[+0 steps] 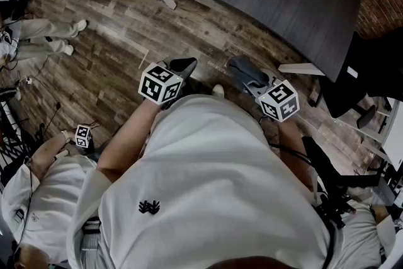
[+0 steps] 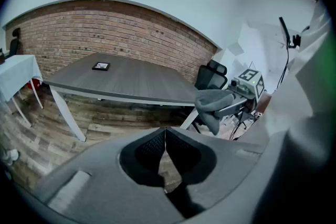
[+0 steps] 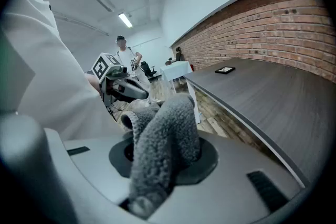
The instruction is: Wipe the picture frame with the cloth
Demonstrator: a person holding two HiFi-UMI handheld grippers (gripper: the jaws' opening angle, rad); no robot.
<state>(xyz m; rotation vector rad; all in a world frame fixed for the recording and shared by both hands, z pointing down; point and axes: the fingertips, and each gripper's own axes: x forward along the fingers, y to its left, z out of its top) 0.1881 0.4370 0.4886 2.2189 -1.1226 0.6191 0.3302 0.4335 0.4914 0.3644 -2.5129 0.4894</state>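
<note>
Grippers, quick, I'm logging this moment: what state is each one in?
Left gripper: closed, fingers together, nothing between them.
Right gripper: closed on the grey cloth.

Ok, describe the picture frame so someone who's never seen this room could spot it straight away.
Look for the brick wall and the long grey table that stands in front of it. On the tabletop, near the wall-side edge, the picture frame lies flat. It is small, dark and rectangular, and it is the only thing visible on that table.
</note>
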